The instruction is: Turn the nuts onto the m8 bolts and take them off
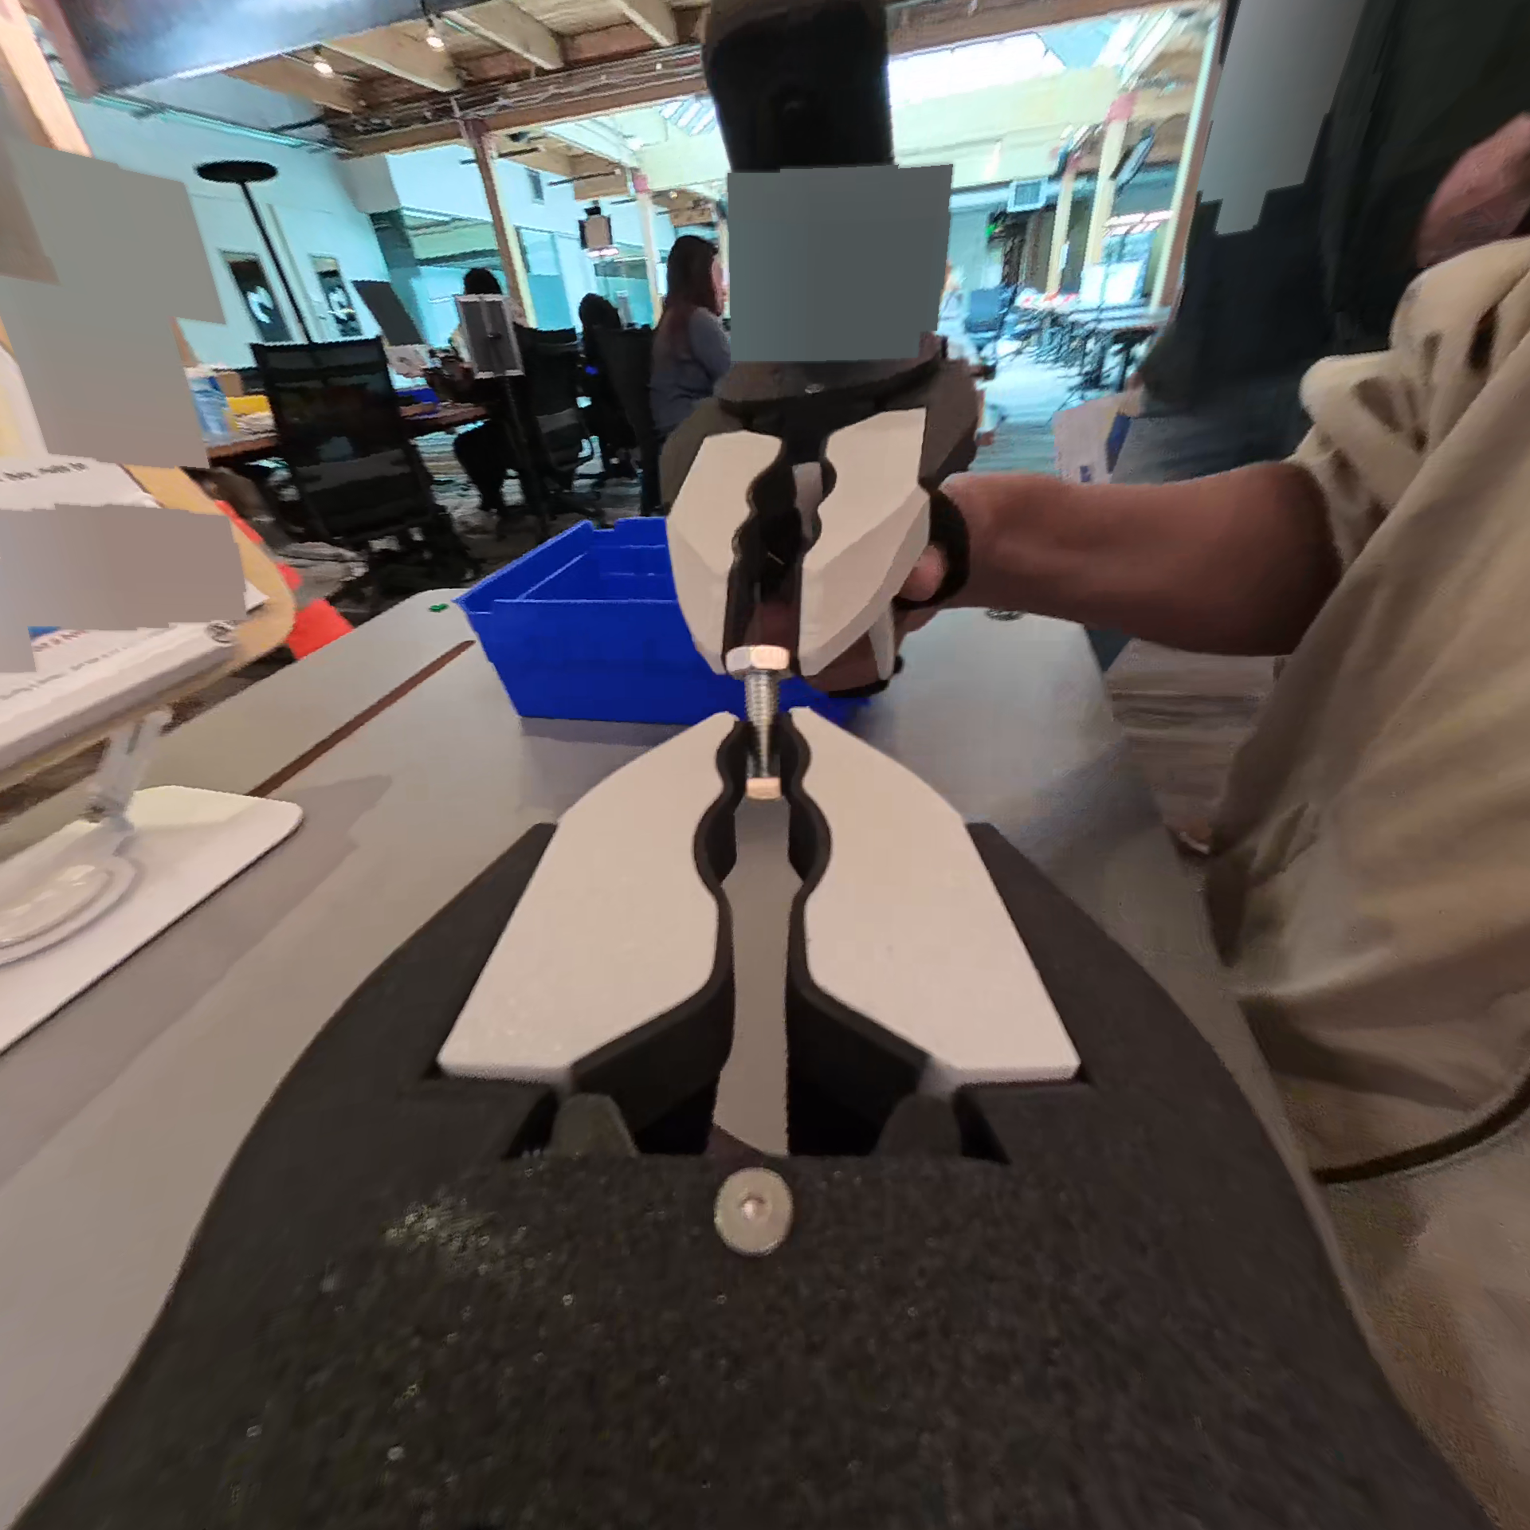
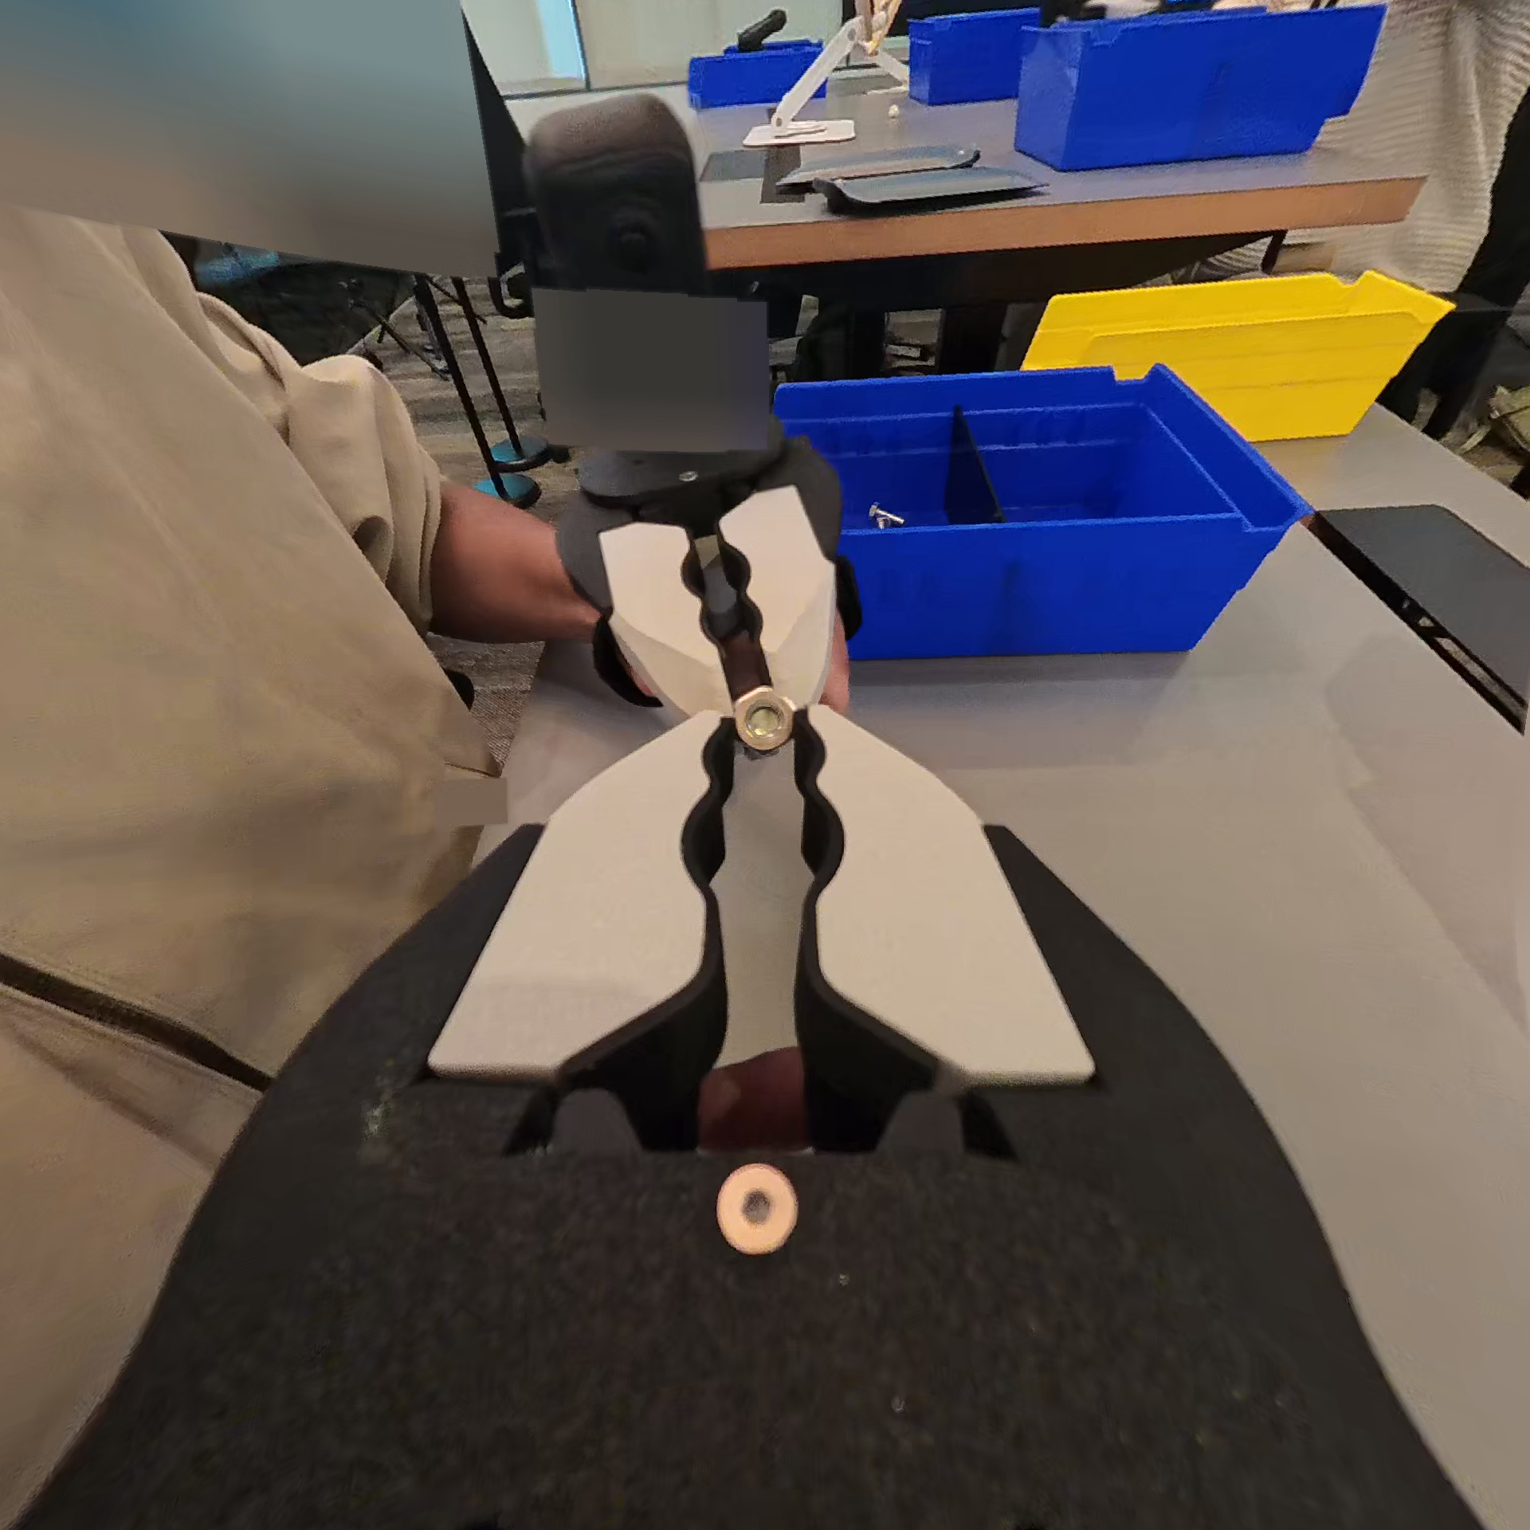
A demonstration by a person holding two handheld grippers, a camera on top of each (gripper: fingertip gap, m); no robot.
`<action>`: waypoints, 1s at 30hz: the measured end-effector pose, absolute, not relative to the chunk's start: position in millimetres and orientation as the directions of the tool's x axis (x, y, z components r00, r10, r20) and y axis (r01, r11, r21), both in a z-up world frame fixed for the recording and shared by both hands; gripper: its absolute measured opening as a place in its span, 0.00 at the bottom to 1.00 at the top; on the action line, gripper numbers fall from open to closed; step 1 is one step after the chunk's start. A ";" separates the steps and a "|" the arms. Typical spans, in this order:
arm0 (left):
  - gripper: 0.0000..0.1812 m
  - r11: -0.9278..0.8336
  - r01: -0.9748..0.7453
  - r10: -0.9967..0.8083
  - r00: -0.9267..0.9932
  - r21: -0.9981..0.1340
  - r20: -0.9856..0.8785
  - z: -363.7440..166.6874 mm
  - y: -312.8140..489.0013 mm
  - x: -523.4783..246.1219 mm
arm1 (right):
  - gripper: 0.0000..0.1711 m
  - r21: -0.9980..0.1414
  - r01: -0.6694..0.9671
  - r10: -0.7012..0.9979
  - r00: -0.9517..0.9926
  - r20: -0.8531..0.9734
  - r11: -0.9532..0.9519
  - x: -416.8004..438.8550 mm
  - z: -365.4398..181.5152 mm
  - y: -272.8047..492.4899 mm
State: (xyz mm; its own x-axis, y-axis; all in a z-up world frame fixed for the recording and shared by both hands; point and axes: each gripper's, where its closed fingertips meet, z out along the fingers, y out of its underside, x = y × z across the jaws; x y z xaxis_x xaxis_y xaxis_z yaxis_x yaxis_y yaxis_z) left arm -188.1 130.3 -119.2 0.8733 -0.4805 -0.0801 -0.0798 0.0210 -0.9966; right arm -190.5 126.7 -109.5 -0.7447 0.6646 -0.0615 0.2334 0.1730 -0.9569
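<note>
Your left gripper [image 1: 762,757] is pinching silver threaded bolt [image 1: 758,704]; your right gripper [image 2: 763,728] is clamping hexagonal nut [image 2: 762,724] on its end.

Bolt [image 1: 760,745]: silver, threaded shank, hex head at the near end in the left wrist view. It is held off the table, lying along the left gripper's [image 1: 762,728] axis, head end pinched between the fingertips, shank sticking out forward. Nut [image 1: 758,660]: silver hex, sitting on the far end of the shank, clamped between the right gripper's [image 1: 760,662] tips. The right wrist view shows the nut [image 2: 763,722] face-on, bore visible, tint slightly yellowish.
</note>
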 end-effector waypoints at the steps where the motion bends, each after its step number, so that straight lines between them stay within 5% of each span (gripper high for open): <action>1: 0.04 0.028 -0.111 -0.454 0.884 -0.993 -0.111 -119.6 131.0 -188.7 | 0.08 -0.957 0.238 0.673 -0.737 -0.067 0.166 -190.9 -109.9 127.3; 17: 0.04 0.007 -0.634 -0.027 0.773 -0.773 -0.634 -115.0 139.0 -190.9 | 0.08 -0.945 0.311 0.777 -0.569 -0.269 -0.099 -192.5 -110.2 130.4; 30: 0.04 -0.164 -0.840 0.175 0.491 -0.517 -0.854 -123.8 142.8 -193.2 | 0.08 -0.769 0.445 0.747 -0.276 -0.605 -0.458 -193.5 -125.9 135.5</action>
